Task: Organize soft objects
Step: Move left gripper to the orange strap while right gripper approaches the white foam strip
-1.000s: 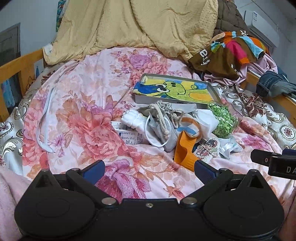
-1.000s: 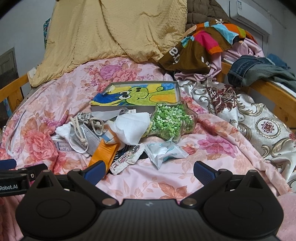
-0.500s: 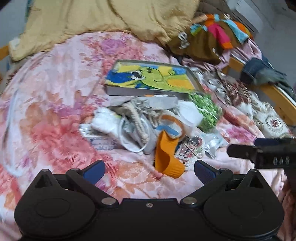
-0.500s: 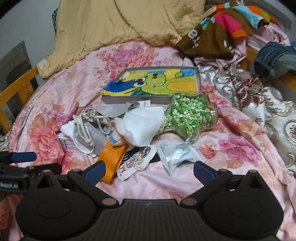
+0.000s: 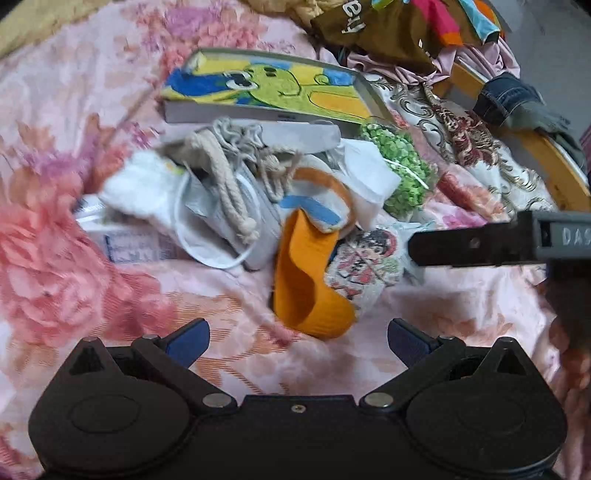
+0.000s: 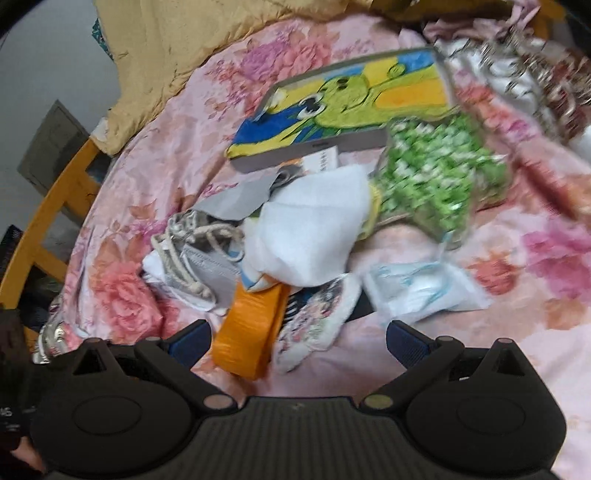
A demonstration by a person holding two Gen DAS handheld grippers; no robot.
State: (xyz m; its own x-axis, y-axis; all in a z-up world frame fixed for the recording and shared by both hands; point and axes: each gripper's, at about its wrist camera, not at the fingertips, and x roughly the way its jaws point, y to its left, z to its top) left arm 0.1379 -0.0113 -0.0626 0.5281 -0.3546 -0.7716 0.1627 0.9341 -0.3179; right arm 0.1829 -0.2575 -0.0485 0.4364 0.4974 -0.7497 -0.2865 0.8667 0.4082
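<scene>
A heap of soft things lies on the floral bedspread [image 5: 74, 258]: an orange band [image 5: 306, 288] [image 6: 251, 332], a cartoon-print pouch [image 5: 365, 266] [image 6: 317, 321], a grey drawstring bag with rope [image 5: 229, 184] [image 6: 192, 240], a white cloth [image 6: 310, 229], a bag of green pellets [image 5: 402, 170] [image 6: 436, 181] and a wrapped face mask [image 6: 421, 291]. My left gripper [image 5: 297, 341] is open and empty, just short of the orange band. My right gripper [image 6: 299, 341] is open and empty over the band and pouch; its finger [image 5: 472, 245] shows at the right of the left wrist view.
A flat box with a green cartoon lid [image 5: 273, 88] [image 6: 351, 107] lies behind the heap. A tan blanket [image 6: 184, 40] is piled at the back. Clothes [image 5: 399, 26] and jeans [image 5: 517, 99] hang on the wooden rail [image 5: 554, 162] at right; another rail [image 6: 48, 218] at left.
Both grippers have moved forward and down toward the heap, which now looks much closer. The right gripper has tilted. Both stay open and empty.
</scene>
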